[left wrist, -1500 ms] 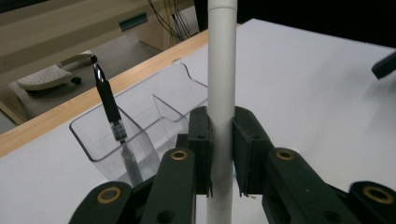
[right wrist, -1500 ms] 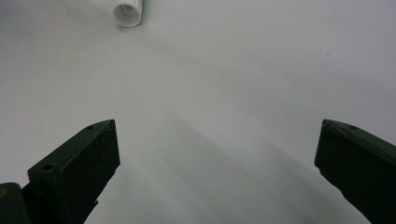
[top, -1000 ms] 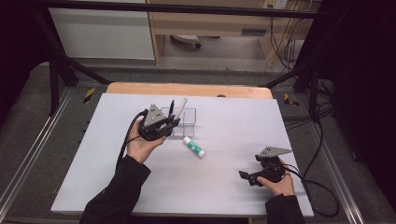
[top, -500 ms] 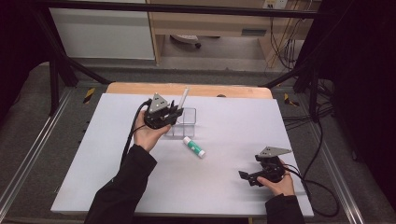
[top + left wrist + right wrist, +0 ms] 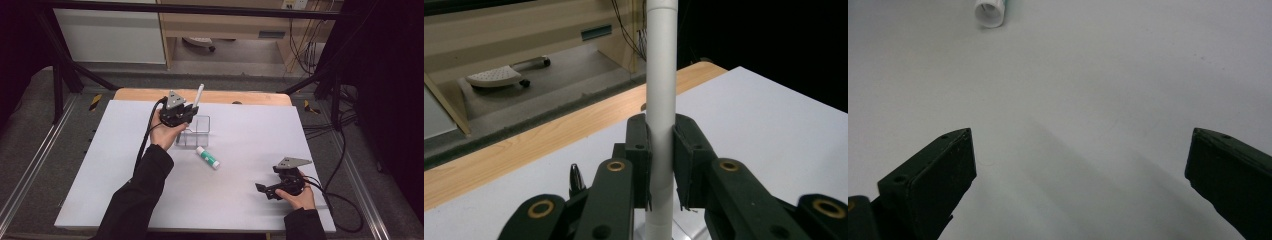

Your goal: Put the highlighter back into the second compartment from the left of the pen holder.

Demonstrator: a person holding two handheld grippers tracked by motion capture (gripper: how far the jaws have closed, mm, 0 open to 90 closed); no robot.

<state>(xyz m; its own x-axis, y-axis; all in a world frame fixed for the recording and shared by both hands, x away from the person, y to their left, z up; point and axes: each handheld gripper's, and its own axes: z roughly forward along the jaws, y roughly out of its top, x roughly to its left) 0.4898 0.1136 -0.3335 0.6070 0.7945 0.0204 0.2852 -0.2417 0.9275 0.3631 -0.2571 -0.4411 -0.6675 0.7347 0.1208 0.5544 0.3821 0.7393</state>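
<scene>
With my left claw [image 5: 186,111] clenched on the white pen [image 5: 660,100], upright over the clear box [image 5: 196,131], I should lower it straight into the box before letting go, while my right claw [image 5: 1080,175] rests released at five o'clock.

White table top [image 5: 110,170] edged at far side by wooden strip [image 5: 250,96]. Small white-and-green tube [image 5: 207,157] laid flat near table middle. Wheeled base [image 5: 196,43] seen on floor beyond table, cables [image 5: 300,45] hung alongside.
</scene>
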